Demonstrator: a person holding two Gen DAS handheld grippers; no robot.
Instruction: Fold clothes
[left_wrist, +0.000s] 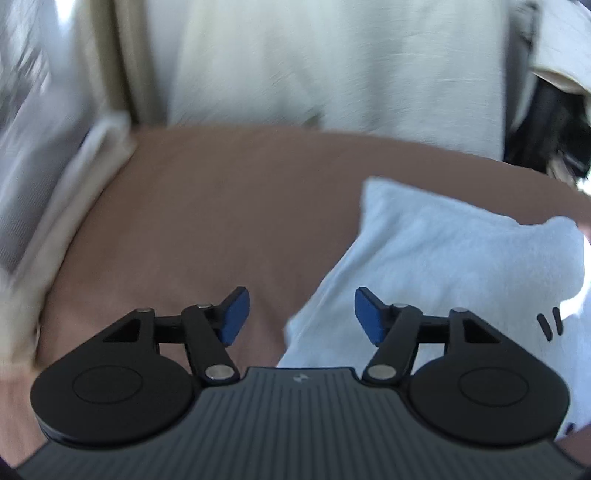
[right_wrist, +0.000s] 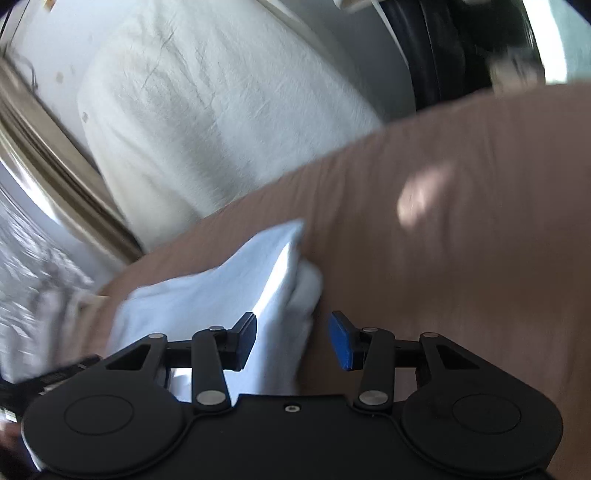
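A white folded garment with small black marks lies on a brown sheet, at the right of the left wrist view. My left gripper is open above the garment's left edge, with nothing between its blue pads. In the right wrist view the same white garment lies left of centre, bunched at its right end. My right gripper is open over that bunched end, and cloth shows in the gap without being pinched. Both views are motion-blurred.
The brown sheet covers a bed-like surface. A cream cloth-covered block, seen as a white cloth-covered block in the right wrist view, stands beyond its far edge. A dark object sits at top right. A bright window area lies left.
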